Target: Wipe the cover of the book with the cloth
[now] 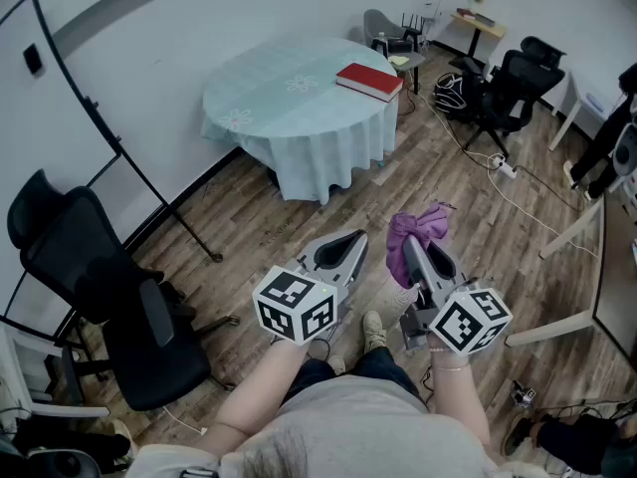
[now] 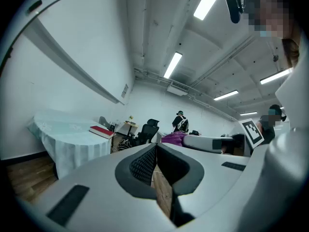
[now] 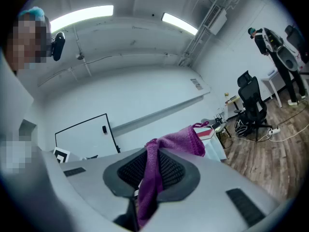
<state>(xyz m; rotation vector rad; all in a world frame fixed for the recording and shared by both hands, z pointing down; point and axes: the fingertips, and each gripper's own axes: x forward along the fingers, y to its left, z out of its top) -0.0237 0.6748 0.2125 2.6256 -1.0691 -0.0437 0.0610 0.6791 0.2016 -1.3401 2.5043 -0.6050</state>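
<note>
The round table stands well ahead in the head view, the red book near its edge; walk close first. Left gripper view: your left gripper is closed and empty; steady the book with it. Right gripper view: your right gripper pinches the purple cloth; grip firmly.

right gripper clamps purple cloth | red book on round table, well apart
</note>
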